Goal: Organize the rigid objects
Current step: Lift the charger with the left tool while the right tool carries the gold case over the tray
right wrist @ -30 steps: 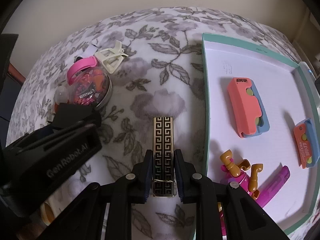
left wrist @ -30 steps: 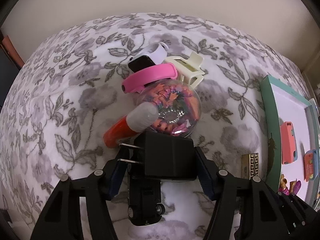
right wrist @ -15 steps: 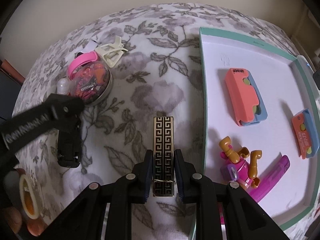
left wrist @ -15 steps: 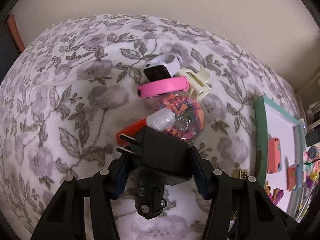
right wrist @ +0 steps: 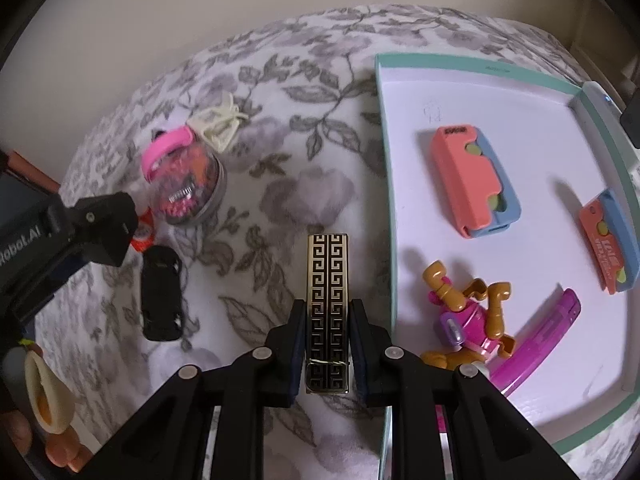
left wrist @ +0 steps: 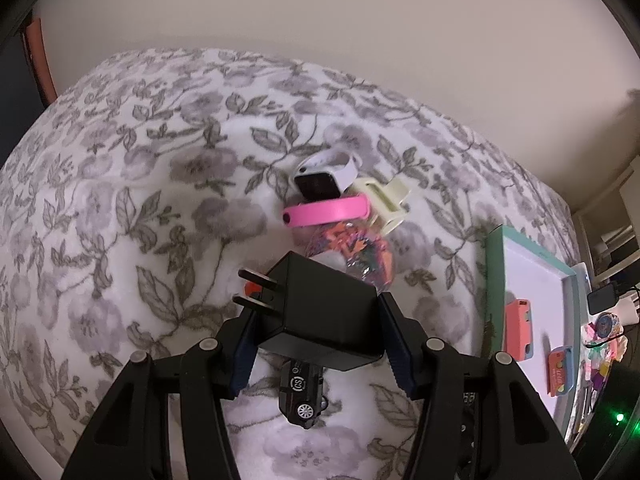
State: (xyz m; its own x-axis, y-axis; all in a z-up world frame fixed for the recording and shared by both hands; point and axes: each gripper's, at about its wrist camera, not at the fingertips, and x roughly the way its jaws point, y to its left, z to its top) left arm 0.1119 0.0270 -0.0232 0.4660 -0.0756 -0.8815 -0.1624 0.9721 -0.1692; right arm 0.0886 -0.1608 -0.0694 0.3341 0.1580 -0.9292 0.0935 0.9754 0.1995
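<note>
Two grippers: each grips one thing above the blanket.
Blanket (left wrist: 132, 208): white with grey flowers, under everything.
Tray (right wrist: 472, 76): teal rim, white floor, at the right; in it two coral cases (right wrist: 474, 182), a toy figure (right wrist: 468, 316) and a purple bar (right wrist: 540, 332).
Left gripper (left wrist: 316, 336): fingers set medium-wide, pressing both sides of the charger (left wrist: 320, 316); its prongs point upper left.
Right gripper (right wrist: 328, 344): fingers narrow, clamped on the lower end of the gold bar (right wrist: 328, 288), just left of the tray rim.
Jar (right wrist: 188, 188): clear, full of coloured bits, on its side beyond the charger.
Toy car (right wrist: 162, 292): black, on the blanket under the charger.
Band (left wrist: 326, 212): pink, against the jar.
Watch (left wrist: 326, 172): white strap, dark face, behind the band.
Clip (left wrist: 386, 200): cream, beside the watch.
</note>
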